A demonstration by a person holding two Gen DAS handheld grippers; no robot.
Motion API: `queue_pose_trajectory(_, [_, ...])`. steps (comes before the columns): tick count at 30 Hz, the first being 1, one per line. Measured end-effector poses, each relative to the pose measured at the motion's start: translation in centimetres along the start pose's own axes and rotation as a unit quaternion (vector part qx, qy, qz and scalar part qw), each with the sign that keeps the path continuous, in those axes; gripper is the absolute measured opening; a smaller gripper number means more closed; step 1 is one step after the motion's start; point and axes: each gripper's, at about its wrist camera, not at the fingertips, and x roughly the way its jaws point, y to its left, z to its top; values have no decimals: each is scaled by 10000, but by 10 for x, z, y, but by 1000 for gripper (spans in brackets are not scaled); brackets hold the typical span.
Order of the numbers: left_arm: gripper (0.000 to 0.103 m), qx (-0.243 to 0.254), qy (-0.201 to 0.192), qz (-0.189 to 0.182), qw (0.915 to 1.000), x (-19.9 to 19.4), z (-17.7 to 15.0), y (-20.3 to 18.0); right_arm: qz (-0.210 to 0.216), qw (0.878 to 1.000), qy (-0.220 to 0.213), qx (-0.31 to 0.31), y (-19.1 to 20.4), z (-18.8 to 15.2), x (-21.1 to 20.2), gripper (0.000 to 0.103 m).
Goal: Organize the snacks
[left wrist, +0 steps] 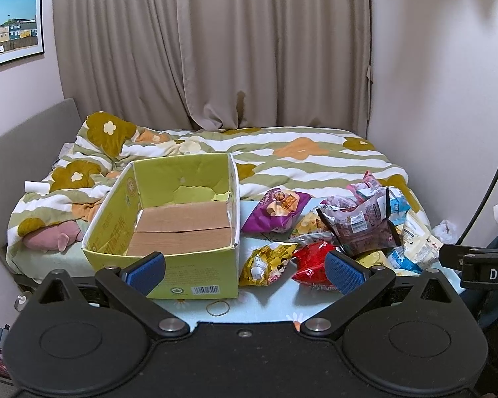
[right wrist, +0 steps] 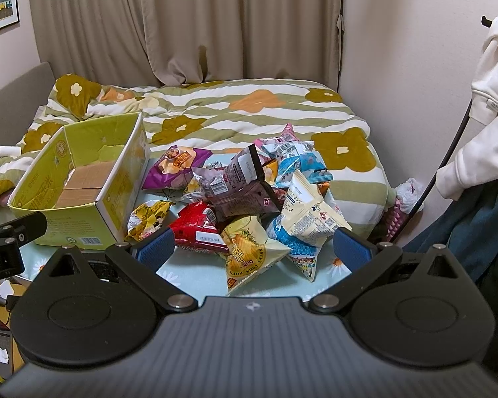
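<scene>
A yellow-green cardboard box (left wrist: 169, 232), open on top and empty inside, stands on a light blue table; it also shows in the right wrist view (right wrist: 83, 182). To its right lies a pile of snack bags: a purple bag (left wrist: 275, 210), a red bag (left wrist: 310, 263), a yellow bag (left wrist: 269, 265), a dark bag (left wrist: 362, 222). In the right wrist view the pile includes a yellow corn pops bag (right wrist: 249, 248), a red bag (right wrist: 196, 229) and a cream bag (right wrist: 308, 212). My left gripper (left wrist: 245, 268) is open and empty before the box. My right gripper (right wrist: 254, 250) is open and empty, close to the pile.
A rubber band (left wrist: 218, 307) lies on the table near the box. Behind the table is a bed with a flowered quilt (left wrist: 282, 162), and beige curtains (left wrist: 215, 49). A person in a white hoodie (right wrist: 484, 99) stands at the right. A pink soft toy (left wrist: 53, 235) lies left.
</scene>
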Motion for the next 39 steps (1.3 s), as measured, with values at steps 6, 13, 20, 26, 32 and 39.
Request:
queue_pose_trajectory(6, [103, 6, -10, -7, 10000, -1, 1, -1, 1, 10000, -4, 4, 0, -1, -2, 103])
queue_pose_trajectory(13, [103, 0, -6, -21, 10000, -1, 1, 0, 11, 10000, -12, 16, -1, -3, -2, 103])
queue_pose_trajectory(20, [103, 53, 113, -144, 9998, 2, 7, -2, -38, 9999, 39, 128, -9, 1, -2, 103])
queue_pose_trajectory(26, [103, 240, 245, -563, 9978, 22, 9, -11, -191, 9993, 74, 313, -19, 1, -3, 103])
queue_pose_trajectory(32, [103, 197, 349, -949, 9947, 58, 20, -36, -208, 9988, 177, 399, -50, 2, 26, 103])
queue_pose_trajectory(39, [103, 665, 242, -1118, 9912, 103, 38, -83, 169, 9983, 511, 213, -92, 8, 87, 103])
